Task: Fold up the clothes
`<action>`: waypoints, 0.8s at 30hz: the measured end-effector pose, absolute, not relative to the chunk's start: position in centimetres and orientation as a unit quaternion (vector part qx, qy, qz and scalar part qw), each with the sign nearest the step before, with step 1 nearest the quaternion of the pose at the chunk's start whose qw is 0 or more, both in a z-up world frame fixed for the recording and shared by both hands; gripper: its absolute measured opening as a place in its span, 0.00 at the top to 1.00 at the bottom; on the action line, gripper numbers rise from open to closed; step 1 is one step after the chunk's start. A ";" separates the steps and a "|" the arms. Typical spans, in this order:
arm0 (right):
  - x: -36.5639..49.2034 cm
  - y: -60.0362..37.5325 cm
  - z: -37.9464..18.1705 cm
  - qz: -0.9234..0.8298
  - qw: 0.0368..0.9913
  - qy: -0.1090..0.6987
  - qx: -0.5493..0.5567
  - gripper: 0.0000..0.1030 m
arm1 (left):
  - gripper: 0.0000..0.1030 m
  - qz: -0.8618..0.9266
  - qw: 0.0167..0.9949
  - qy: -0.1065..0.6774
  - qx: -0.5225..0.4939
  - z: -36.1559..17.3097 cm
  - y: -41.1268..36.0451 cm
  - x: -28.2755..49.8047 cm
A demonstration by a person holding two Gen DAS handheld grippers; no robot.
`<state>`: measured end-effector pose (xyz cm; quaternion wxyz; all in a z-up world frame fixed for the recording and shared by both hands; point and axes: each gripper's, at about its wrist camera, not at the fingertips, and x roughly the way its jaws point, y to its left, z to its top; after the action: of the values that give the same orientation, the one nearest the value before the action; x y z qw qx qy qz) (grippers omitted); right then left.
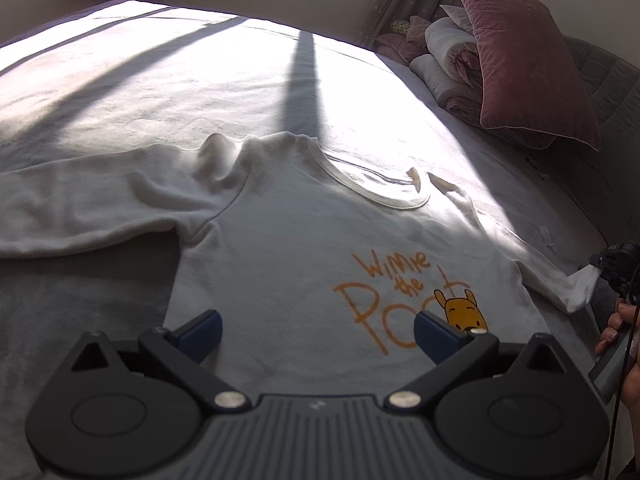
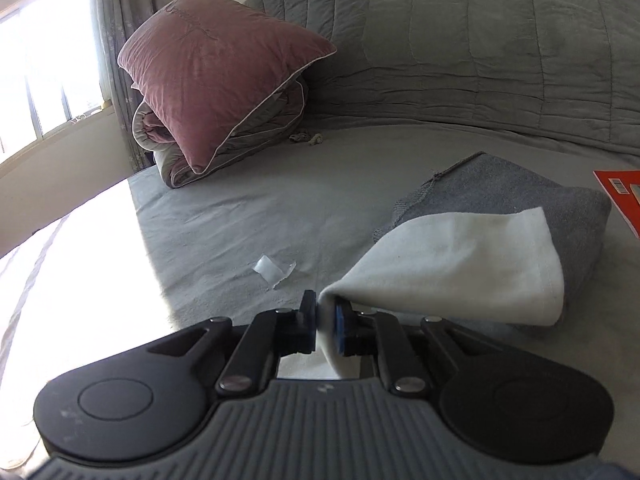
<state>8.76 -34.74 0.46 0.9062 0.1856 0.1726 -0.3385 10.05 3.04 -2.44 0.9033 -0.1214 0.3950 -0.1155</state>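
Observation:
A white sweatshirt [image 1: 280, 240] with an orange "Winnie the Pooh" print [image 1: 400, 300] lies face up on the grey bed sheet [image 1: 80, 320], its neck towards the far side. One sleeve [image 1: 80, 208] stretches out to the left. My left gripper [image 1: 316, 326] hovers open over the lower chest, its blue pads [image 1: 202, 330] wide apart with nothing between them. In the right wrist view my right gripper [image 2: 325, 320] is shut on the end of the other white sleeve [image 2: 460, 264], which is lifted and drapes to the right. That sleeve end [image 1: 576, 288] also shows at the left wrist view's right edge.
A pink pillow [image 2: 216, 76] leans on a rolled duvet [image 2: 160, 136] against the quilted grey headboard [image 2: 480, 60]. A folded grey garment [image 2: 520, 188] lies behind the held sleeve, beside an orange box [image 2: 620, 200]. A clear plastic scrap [image 2: 276, 270] lies on the sheet. A hand [image 1: 620, 328] shows at right.

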 end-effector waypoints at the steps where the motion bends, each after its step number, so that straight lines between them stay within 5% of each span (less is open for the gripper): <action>1: 9.1 -34.2 0.9 -0.333 0.911 0.164 0.179 0.89 | 0.01 -0.115 0.903 0.396 -0.121 -2.5 3.0 10.1; 24: 13.1 -19.6 0.8 -0.050 0.988 0.142 0.025 0.89 | 0.01 -0.081 0.920 0.370 -0.105 -2.7 3.8 10.1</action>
<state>13.14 -19.56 0.81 0.9883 0.0255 0.1416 -0.0504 10.14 3.81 -2.70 0.9195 -0.1046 0.3700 -0.0812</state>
